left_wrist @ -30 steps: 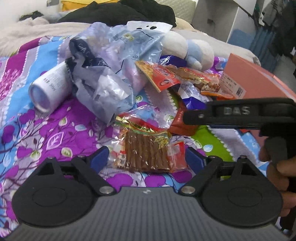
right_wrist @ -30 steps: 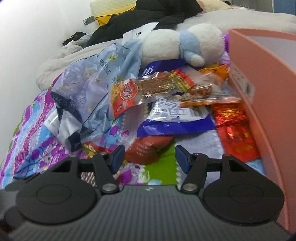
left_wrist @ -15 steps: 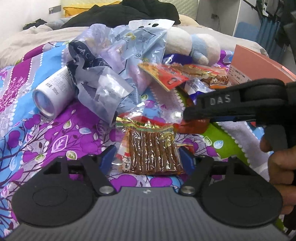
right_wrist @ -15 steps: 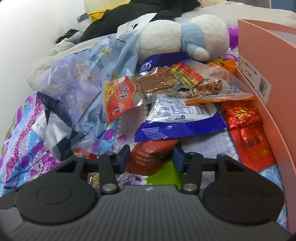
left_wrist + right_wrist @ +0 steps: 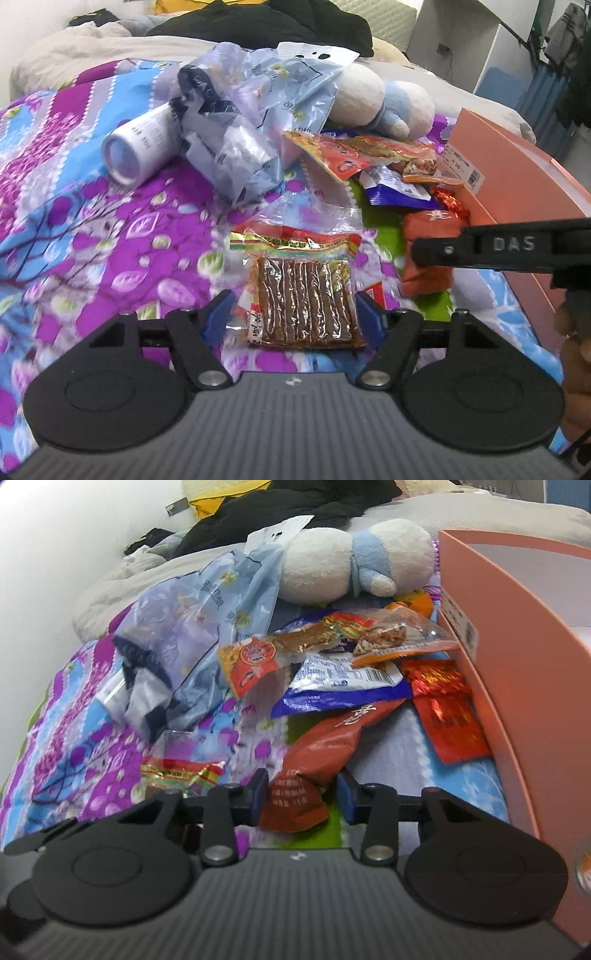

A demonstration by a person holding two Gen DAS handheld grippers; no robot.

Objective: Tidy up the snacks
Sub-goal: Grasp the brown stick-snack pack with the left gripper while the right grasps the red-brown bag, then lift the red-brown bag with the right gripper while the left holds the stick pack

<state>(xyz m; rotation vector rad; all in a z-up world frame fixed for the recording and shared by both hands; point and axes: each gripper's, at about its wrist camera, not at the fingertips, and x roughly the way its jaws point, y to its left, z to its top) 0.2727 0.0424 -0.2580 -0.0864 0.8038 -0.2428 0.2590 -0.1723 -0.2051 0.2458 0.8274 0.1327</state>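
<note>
Snack packets lie on a floral bedspread. My left gripper is open, its blue fingers on either side of a clear packet of brown sticks. My right gripper is open around the near end of a rust-red packet; that packet also shows in the left wrist view, under the right gripper's black body. Behind it lie a blue-and-white packet, a shiny red packet and an orange-red stick packet. A pink box stands on the right.
A crumpled pale blue plastic bag and a white cylinder bottle lie at the left back. A white-and-blue plush toy sits behind the snack pile. Dark clothes and pillows lie further back on the bed.
Both grippers have moved forward and lower over the bedspread. The left fingers now flank the brown-stick packet more closely. The right fingers now flank the rust-red packet's end.
</note>
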